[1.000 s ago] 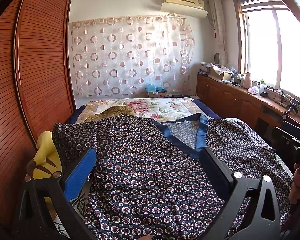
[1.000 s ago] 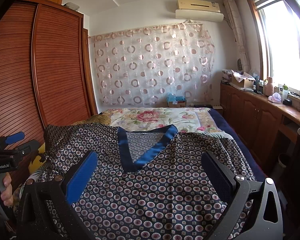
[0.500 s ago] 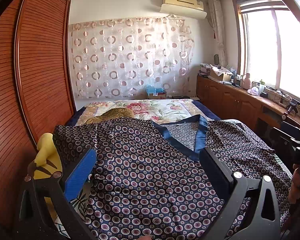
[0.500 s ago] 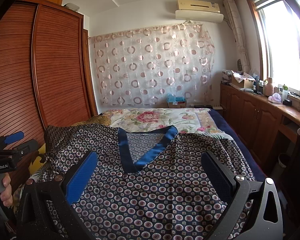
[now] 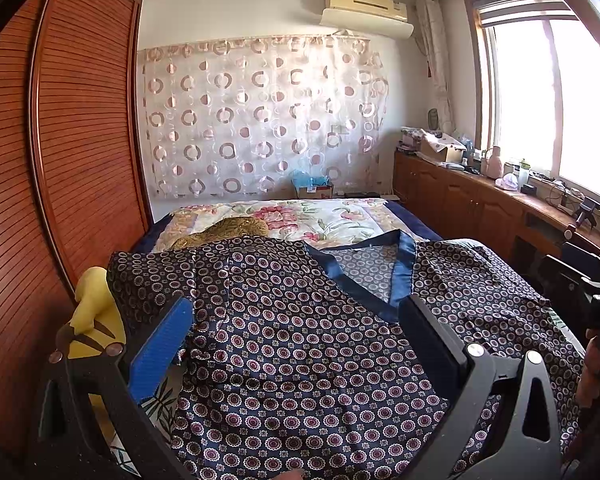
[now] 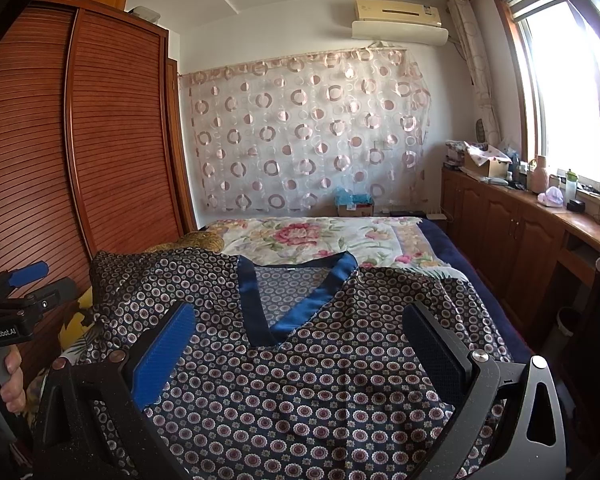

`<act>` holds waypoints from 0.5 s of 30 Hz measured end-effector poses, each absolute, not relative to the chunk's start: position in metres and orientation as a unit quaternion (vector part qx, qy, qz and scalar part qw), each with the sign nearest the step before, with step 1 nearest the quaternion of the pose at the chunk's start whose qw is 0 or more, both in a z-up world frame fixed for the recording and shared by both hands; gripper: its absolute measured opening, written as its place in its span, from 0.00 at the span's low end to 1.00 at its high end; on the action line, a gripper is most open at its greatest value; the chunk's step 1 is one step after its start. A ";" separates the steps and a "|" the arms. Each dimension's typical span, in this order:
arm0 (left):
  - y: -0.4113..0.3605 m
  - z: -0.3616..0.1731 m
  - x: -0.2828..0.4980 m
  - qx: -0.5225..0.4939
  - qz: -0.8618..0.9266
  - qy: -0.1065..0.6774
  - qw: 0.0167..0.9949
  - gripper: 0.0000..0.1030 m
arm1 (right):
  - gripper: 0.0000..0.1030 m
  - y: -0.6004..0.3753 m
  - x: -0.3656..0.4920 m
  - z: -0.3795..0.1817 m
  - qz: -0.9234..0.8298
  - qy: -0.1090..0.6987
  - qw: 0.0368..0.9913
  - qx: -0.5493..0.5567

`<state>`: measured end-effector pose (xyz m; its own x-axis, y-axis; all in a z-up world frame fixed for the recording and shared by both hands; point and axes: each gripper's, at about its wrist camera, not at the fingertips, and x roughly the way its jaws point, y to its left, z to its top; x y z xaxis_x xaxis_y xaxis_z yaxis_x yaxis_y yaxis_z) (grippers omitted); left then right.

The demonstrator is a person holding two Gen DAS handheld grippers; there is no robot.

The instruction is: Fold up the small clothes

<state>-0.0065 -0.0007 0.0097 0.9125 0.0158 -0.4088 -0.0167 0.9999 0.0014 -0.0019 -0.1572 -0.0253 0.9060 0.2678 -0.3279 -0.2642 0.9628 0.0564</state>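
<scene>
Nothing has moved: both tongs [image 5: 296, 336] [image 6: 300, 340] spread above the seemingly flat, patterned shirt [image 6: 300, 380].

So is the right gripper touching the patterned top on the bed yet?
Cannot tell. In the right wrist view the right gripper is open over the patterned top, but no clear gap or contact shows.

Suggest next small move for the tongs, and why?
Probably lower the left tongs onto the top's left sleeve to grip it. Both tongs, including the right, are open and empty above the top, which lies spread flat and unfolded.
</scene>
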 end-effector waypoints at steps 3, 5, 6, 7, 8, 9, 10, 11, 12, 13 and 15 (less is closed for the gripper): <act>-0.001 0.010 -0.006 -0.001 0.008 0.209 0.978 1.00 | 1.00 -0.157 -0.001 -0.026 0.137 0.168 0.976 0.006; -0.001 0.010 -0.006 -0.001 0.008 0.209 0.978 1.00 | 1.00 -0.157 -0.001 -0.026 0.136 0.169 0.976 0.005; -0.001 0.010 -0.006 -0.001 0.008 0.210 0.978 1.00 | 1.00 -0.157 -0.001 -0.026 0.137 0.168 0.976 0.006; -0.001 0.010 -0.007 -0.001 0.008 0.209 0.978 1.00 | 1.00 -0.158 -0.001 -0.026 0.137 0.168 0.976 0.006; -0.001 0.010 -0.006 -0.001 0.008 0.209 0.978 1.00 | 1.00 -0.158 -0.001 -0.026 0.138 0.168 0.976 0.005; -0.001 0.010 -0.006 -0.001 0.008 0.209 0.978 1.00 | 1.00 -0.158 -0.001 -0.026 0.138 0.168 0.976 0.005; -0.001 0.010 -0.007 -0.001 0.008 0.209 0.978 1.00 | 1.00 -0.158 -0.001 -0.026 0.138 0.168 0.976 0.006; -0.001 0.010 -0.006 -0.001 0.008 0.209 0.978 1.00 | 1.00 -0.158 -0.001 -0.026 0.138 0.168 0.976 0.005; -0.001 0.010 -0.006 -0.001 0.008 0.209 0.978 1.00 | 1.00 -0.158 -0.001 -0.026 0.138 0.168 0.976 0.005; 0.000 0.010 -0.006 -0.001 0.008 0.209 0.978 1.00 | 1.00 -0.158 -0.001 -0.026 0.138 0.168 0.976 0.005; -0.001 0.009 -0.006 -0.001 0.008 0.209 0.978 1.00 | 1.00 -0.158 -0.001 -0.026 0.138 0.168 0.976 0.005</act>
<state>-0.0064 -0.0006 0.0093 0.9123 0.0147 -0.4092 -0.0152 0.9999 0.0021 -0.0007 -0.1583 -0.0265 0.9054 0.2716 -0.3263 -0.2680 0.9617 0.0570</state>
